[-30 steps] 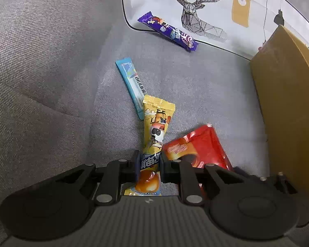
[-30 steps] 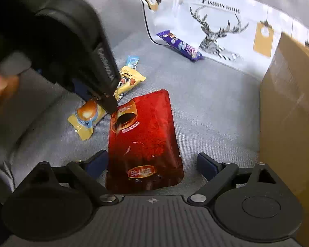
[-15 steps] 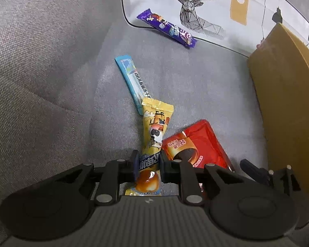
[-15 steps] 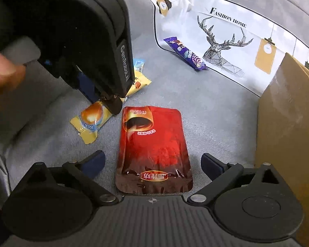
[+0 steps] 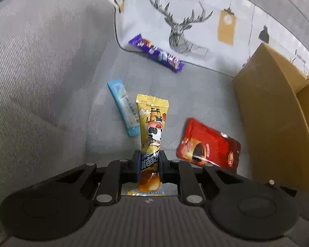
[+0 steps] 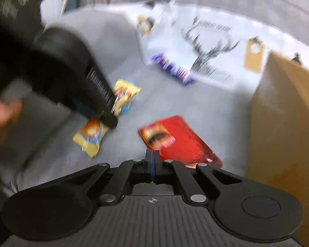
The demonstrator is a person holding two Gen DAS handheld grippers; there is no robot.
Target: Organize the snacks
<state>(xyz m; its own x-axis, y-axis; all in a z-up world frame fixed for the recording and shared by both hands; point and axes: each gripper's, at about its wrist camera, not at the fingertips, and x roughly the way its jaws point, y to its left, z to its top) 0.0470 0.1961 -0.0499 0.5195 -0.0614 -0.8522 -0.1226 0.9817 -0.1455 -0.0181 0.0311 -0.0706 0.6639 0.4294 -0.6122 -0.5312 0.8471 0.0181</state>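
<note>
My left gripper [image 5: 148, 165] is shut on a yellow snack packet [image 5: 152, 127] and holds it lifted off the grey sofa seat; it also shows in the right wrist view [image 6: 96, 135]. My right gripper [image 6: 152, 164] is shut with nothing between its pads, and the red pouch [image 6: 179, 142] lies on the seat just beyond and to the right of it. The red pouch [image 5: 210, 144] lies right of the yellow packet. A light blue stick packet [image 5: 123, 107] and a purple bar [image 5: 156, 53] lie farther back. The right wrist view is motion-blurred.
An open cardboard box [image 5: 278, 107] stands on the seat at the right, also in the right wrist view [image 6: 286, 111]. A white deer-print cushion [image 5: 195, 20] leans at the back. The sofa armrest [image 5: 41, 61] rises on the left.
My left gripper has lifted the yellow packet off the seat and pulled back. My right gripper has closed from wide open and drawn back; the red pouch now lies right of its fingertips.
</note>
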